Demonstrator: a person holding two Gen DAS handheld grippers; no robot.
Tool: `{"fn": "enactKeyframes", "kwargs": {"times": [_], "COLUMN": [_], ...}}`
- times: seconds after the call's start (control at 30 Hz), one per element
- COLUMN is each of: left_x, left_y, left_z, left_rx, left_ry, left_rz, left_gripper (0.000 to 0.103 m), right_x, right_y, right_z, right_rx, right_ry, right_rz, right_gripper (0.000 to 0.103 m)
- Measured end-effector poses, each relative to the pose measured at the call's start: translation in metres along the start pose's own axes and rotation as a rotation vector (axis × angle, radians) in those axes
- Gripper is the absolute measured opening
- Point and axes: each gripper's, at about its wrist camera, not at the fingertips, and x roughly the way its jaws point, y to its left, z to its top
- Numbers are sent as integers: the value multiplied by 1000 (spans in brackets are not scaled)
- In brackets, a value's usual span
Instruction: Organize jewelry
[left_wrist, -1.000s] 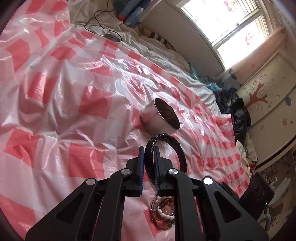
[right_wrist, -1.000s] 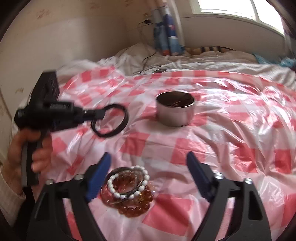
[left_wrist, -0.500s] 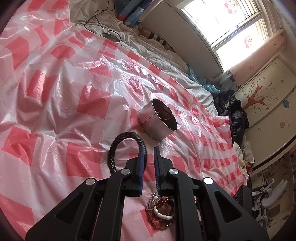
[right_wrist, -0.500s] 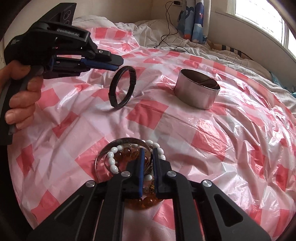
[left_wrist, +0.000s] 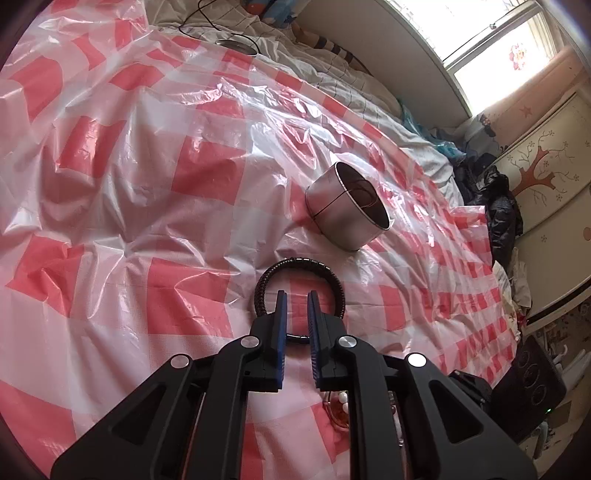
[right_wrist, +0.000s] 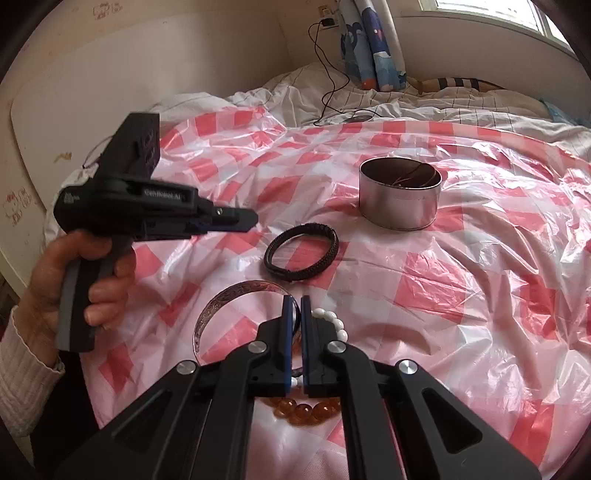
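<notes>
— How far are we?
— Barely begun: black braided bracelet (right_wrist: 301, 254) lies loose beside the tin (right_wrist: 400, 206); our left gripper (left_wrist: 295, 308) is opening, empty.
— And the right gripper (right_wrist: 294, 314)?
— Clenched on the silver bangle (right_wrist: 236, 306); bead bracelets (right_wrist: 328, 321) wait.

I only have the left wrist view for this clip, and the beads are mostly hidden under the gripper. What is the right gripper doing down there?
Observer: The right gripper is shut on the rim of a thin engraved silver bangle.
Operator: What else is in that pile?
Observer: A white bead bracelet is beside the gripper's right finger, and an amber bead bracelet shows under it.
Operator: Does the left gripper touch the black braided bracelet?
Observer: No. The left gripper hangs above the cloth, apart from the black braided bracelet, which lies flat.
</notes>
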Motion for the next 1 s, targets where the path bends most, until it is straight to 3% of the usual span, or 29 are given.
{"fn": "enactKeyframes", "kwargs": {"times": [0.17, 0.33, 0.43, 0.53, 0.6, 0.63, 0.7, 0.73, 0.83, 0.87, 0.93, 1.0], "left_x": [17, 41, 52, 58, 59, 58, 56, 55, 52, 51, 48, 44], "left_y": [5, 1, -12, -27, -34, -36, -37, -36, -37, -38, -38, -37], "left_z": [-2, -5, -9, -15, -18, -18, -17, -16, -15, -15, -13, -12], "left_rx": [-2, 34, 113, 209, 258, 273, 284, 284, 269, 272, 258, 237], "left_ry": [25, 31, 30, 28, 28, 29, 28, 28, 28, 23, 18, 12], "left_rz": [64, 131, 190, 260, 268, 267, 265, 256, 214, 210, 177, 142], "left_gripper": [36, 44, 52, 53, 36, 22, 15, 11, 7, 7, 7, 7], "right_x": [-15, -19, -17, -10, -2, 2, 4, 5, 10, 12, 16, 15], "right_y": [-16, -43, -55, -64, -69, -71, -71, -71, -70, -68, -63, -58], "right_z": [7, 7, 7, 5, 3, 1, -1, -2, -6, -6, -7, -8], "right_rx": [75, 159, 182, 196, 208, 213, 213, 210, 198, 184, 151, 123], "right_ry": [-67, -91, -79, -39, 7, 31, 38, 41, 64, 70, 87, 80], "right_rz": [-29, -184, -271, -316, -331, -337, -343, -341, -349, -353, -365, -369], "right_gripper": [5, 5, 5, 6, 8, 15, 37, 41, 37, 22, 9, 7]}}
